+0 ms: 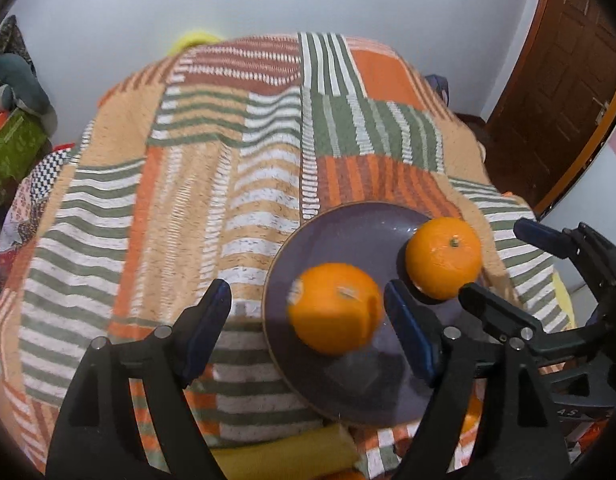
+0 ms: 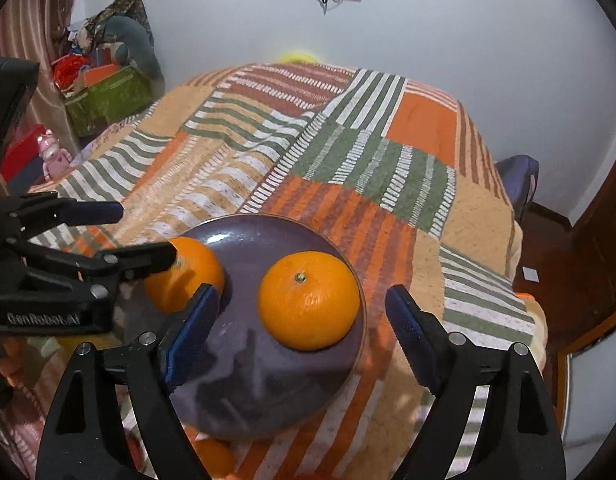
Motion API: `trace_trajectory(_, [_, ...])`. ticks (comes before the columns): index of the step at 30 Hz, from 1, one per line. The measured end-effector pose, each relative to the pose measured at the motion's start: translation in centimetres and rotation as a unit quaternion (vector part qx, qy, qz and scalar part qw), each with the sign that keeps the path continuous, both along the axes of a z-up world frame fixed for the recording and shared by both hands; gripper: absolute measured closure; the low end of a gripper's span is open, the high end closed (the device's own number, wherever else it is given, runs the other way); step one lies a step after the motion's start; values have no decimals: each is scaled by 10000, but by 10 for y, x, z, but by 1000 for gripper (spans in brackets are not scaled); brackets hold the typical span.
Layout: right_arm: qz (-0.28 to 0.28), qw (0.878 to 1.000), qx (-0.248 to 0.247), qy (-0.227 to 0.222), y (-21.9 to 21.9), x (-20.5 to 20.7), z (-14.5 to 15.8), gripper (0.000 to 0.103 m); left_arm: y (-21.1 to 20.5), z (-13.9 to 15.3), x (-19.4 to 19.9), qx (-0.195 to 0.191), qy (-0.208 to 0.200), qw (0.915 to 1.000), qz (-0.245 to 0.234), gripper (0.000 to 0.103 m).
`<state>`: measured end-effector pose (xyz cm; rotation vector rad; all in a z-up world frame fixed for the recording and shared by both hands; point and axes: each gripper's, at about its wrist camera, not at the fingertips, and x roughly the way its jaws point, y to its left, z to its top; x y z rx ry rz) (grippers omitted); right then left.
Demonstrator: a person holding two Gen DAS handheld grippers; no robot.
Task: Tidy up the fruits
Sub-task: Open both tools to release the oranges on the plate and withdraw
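A purple plate [image 1: 347,236] [image 2: 248,380] lies on a table under a striped blanket [image 1: 168,208] and carries two oranges. One orange [image 1: 331,308] [image 2: 184,276], blurred, sits between the pads of my left gripper [image 1: 308,296] [image 2: 142,232], which is open: there is a wide gap on the left and its right pad is close. The other orange [image 2: 308,300] [image 1: 443,258], stem up, rests near the plate's right rim between the pads of my right gripper [image 2: 302,296] [image 1: 497,260], open with space on both sides.
More orange fruit [image 2: 216,456] shows below the plate at the near edge, beside a yellow cloth [image 1: 284,452]. A green box [image 2: 108,100] and a pink toy [image 2: 52,152] stand left of the table. A brown door [image 1: 555,80] is on the right.
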<state>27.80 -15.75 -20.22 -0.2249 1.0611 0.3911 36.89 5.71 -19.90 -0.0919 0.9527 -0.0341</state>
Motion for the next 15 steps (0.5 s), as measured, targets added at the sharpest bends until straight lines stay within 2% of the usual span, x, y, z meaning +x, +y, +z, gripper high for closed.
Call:
trace_trajectory(9, [-161,9991,185,-347,-16,-40,45,19,-1,37,-55,265,-387,9989,-10,21])
trace_trajectory(15, [-320,9982,200,-476,-30,-66,60,19,-7,52,-92,287,-630,9976,-43,13])
